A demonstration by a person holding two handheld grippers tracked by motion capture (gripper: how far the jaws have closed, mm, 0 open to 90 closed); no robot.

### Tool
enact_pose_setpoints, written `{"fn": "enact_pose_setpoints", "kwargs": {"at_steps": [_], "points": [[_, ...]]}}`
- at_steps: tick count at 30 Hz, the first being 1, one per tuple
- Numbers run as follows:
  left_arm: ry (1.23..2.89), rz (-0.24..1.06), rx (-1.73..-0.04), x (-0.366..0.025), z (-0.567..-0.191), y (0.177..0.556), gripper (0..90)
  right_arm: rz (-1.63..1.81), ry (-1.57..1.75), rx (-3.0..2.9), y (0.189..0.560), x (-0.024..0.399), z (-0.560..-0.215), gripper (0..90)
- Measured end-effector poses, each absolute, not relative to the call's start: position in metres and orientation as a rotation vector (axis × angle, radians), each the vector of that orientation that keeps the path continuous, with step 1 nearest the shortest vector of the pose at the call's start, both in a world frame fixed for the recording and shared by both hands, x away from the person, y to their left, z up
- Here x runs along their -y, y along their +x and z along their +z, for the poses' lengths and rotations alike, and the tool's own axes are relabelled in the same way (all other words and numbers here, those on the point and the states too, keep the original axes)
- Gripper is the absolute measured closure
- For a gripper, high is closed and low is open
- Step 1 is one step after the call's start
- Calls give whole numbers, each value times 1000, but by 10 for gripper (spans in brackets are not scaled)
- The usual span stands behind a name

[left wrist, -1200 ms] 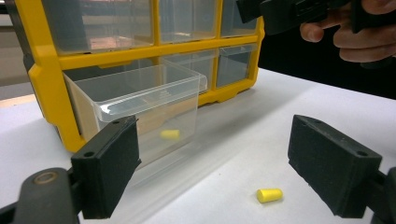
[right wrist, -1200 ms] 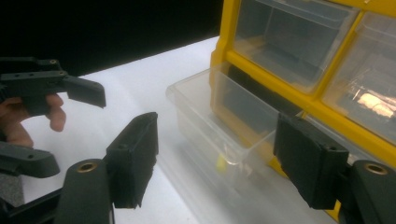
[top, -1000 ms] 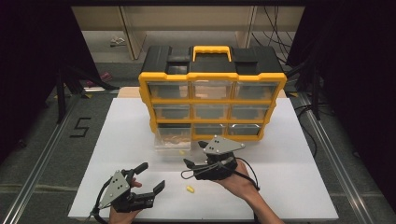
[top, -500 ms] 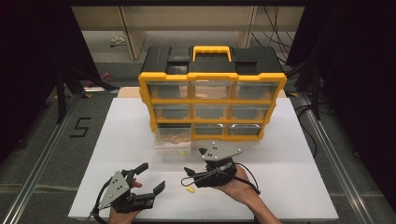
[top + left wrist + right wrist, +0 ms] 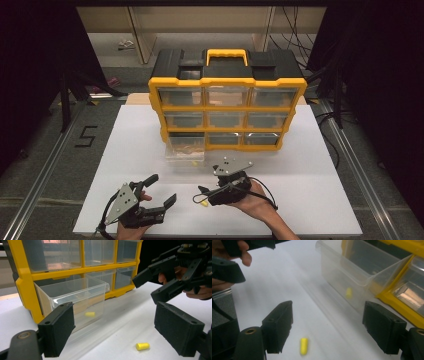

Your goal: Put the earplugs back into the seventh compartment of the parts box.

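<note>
A small yellow earplug [image 5: 202, 202] [image 5: 142, 346] [image 5: 303, 346] lies on the white table [image 5: 310, 165]. My right gripper [image 5: 199, 195] [image 5: 330, 327] hovers just over it, open, with the plug low between its jaws and untouched. A second yellow earplug [image 5: 192, 162] [image 5: 90, 314] [image 5: 348, 293] rests in the clear drawer [image 5: 185, 150] [image 5: 75, 295] [image 5: 352, 272] pulled out of the yellow organizer [image 5: 227, 107]. My left gripper [image 5: 162, 189] [image 5: 118, 330] stands open and empty near the front edge, facing the drawer.
The organizer has a black top with a yellow handle [image 5: 226, 54] and stands mid-table; its other clear drawers are pushed in. In the left gripper view the right gripper [image 5: 148, 288] is at upper right. Metal rails [image 5: 350, 155] border the table.
My right gripper has shifted a little toward the table's front and lower, closer to the loose earplug. The left gripper has stayed put.
</note>
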State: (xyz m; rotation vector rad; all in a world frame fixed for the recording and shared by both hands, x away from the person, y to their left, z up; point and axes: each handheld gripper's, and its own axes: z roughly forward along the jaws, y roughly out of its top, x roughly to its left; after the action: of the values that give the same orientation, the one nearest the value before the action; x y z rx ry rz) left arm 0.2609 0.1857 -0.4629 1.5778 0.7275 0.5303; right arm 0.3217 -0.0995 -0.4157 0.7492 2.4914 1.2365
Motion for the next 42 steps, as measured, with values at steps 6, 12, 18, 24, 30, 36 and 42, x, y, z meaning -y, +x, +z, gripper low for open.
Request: {"fn": "enact_pose_setpoints", "kwargs": {"at_steps": [6, 12, 18, 24, 30, 36, 42], "points": [[1577, 535, -728, -186, -463, 261, 166, 1181, 729, -2562, 321, 94, -426, 248], [1576, 536, -727, -186, -463, 260, 165, 1100, 711, -2636, 321, 88, -439, 258], [1576, 537, -727, -186, -463, 261, 166, 1074, 720, -2663, 324, 87, -446, 278], [1573, 532, -730, -186, -463, 261, 166, 1046, 719, -2693, 325, 84, -452, 311], [1568, 528, -736, -187, -463, 261, 166, 997, 692, -2740, 324, 79, -463, 360], [1572, 528, -733, -186, -463, 261, 166, 962, 697, -2781, 325, 75, -472, 453], [1572, 524, -733, -186, -463, 262, 166, 947, 686, -2800, 326, 74, -475, 570]]}}
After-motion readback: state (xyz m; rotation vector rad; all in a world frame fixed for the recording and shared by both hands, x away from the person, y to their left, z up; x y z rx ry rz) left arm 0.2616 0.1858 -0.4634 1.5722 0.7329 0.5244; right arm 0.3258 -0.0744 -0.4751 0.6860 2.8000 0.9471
